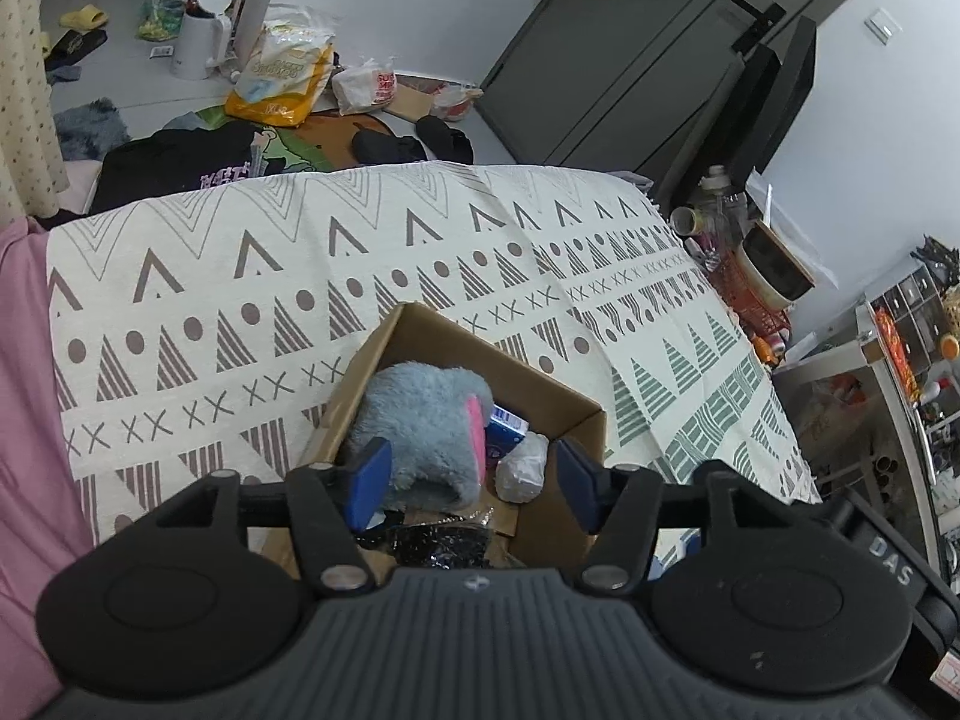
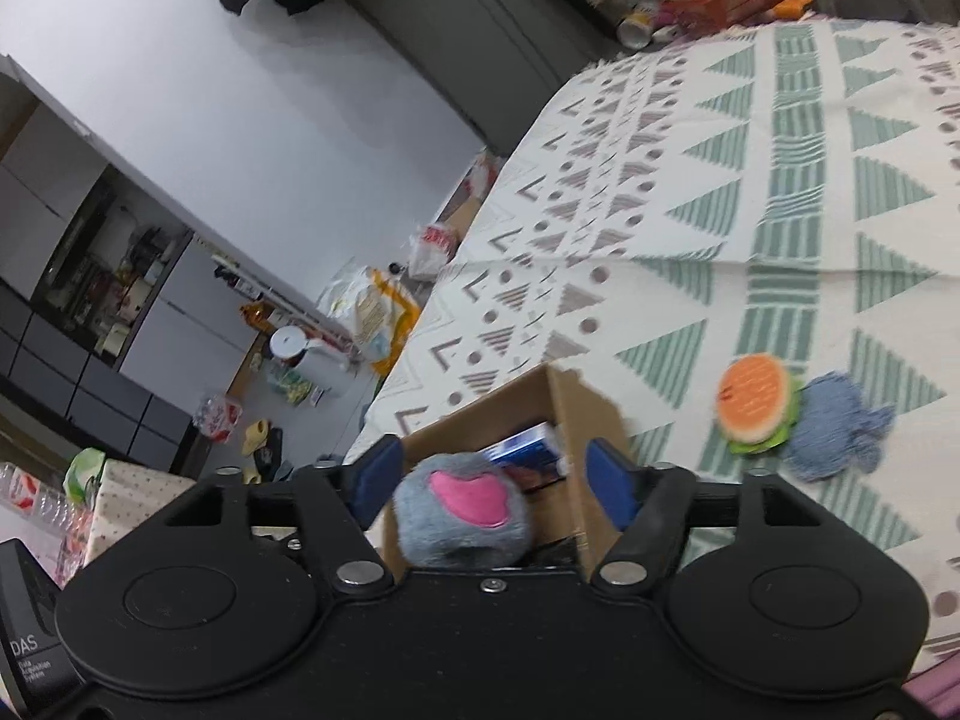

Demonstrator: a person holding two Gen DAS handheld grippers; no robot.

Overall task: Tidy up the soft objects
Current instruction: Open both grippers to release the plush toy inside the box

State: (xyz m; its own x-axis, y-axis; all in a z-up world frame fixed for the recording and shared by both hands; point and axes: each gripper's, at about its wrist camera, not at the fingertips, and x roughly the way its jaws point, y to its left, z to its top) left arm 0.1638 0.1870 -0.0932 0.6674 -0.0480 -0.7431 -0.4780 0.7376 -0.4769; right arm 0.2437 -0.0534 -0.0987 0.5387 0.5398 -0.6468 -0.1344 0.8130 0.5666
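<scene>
- Left gripper [image 1: 471,483]: blue pads spread wide, nothing pinched, hanging over the open box [image 1: 540,387].
- Box is brown cardboard, sitting on a patterned cloth [image 1: 240,300] that covers a bed or counter; cannot tell which.
- In the box: grey plush [image 1: 420,420] with a pink patch, filling the left side. Beside it a blue carton [image 1: 505,427] and a white wrapped lump [image 1: 522,468]. Crinkly black plastic [image 1: 438,540] lies at the near edge.
- Right gripper [image 2: 489,474]: pads spread, empty, also over the box [image 2: 576,396]. The plush [image 2: 462,516] sits between the pads but touches neither; its pink patch faces the camera. Carton [image 2: 528,447] shows behind it.
- Still out on the cloth [image 2: 780,210], right of the box: a burger toy [image 2: 757,402], orange top with a green edge, touching a blue yarn-like toy [image 2: 831,435]. Both well apart from the box.
- Right wrist view is somewhat blurred.
- Background: cluttered floor [image 1: 120,60] with bags and a white kettle [image 1: 201,30]; dark cabinet [image 1: 600,48].
</scene>
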